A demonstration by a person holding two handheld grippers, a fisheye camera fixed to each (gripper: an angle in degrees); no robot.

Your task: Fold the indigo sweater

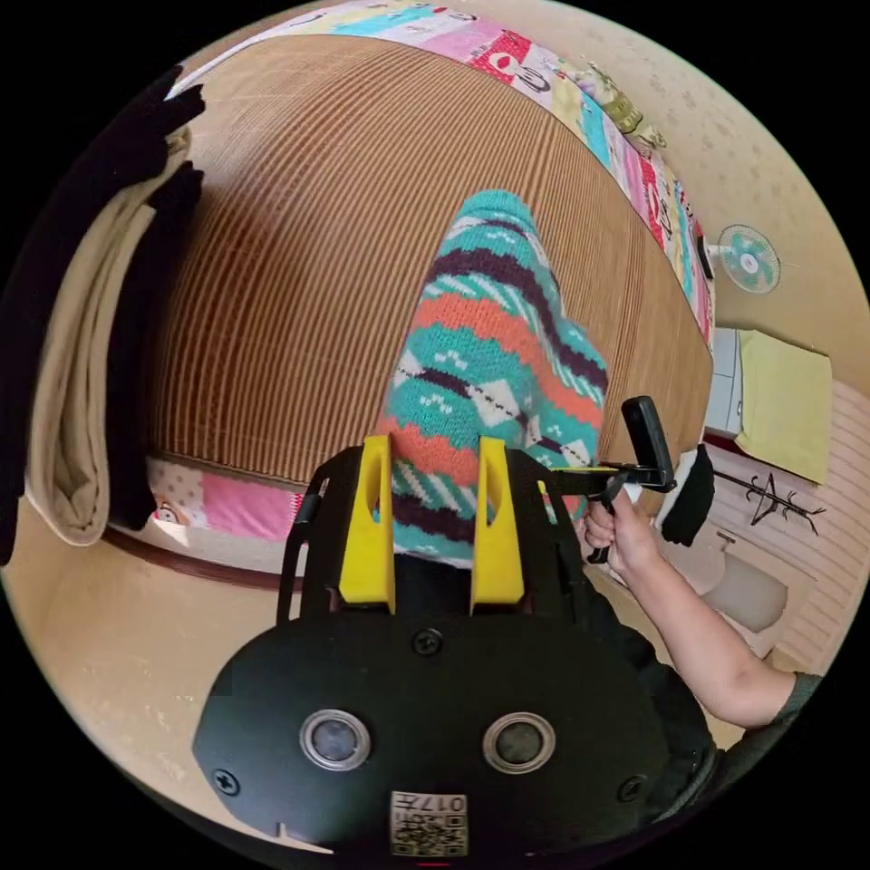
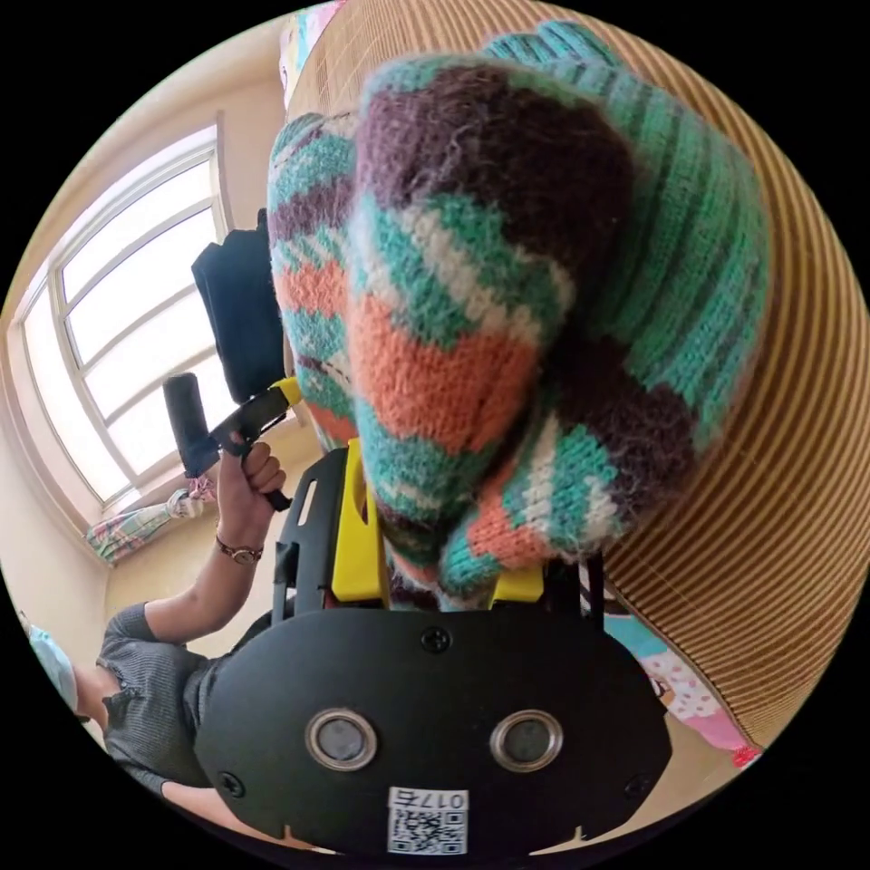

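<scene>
Fingers of both grippers, left gripper and right gripper, are clenched on the near edge of the sweater, which trails over the striped mat. Judged best: keep both corners level, lift evenly, then lay the edge across the mat.

The sweater, knitted in teal, orange, white and dark purple bands, lay bunched lengthwise on the ribbed mat.
</scene>
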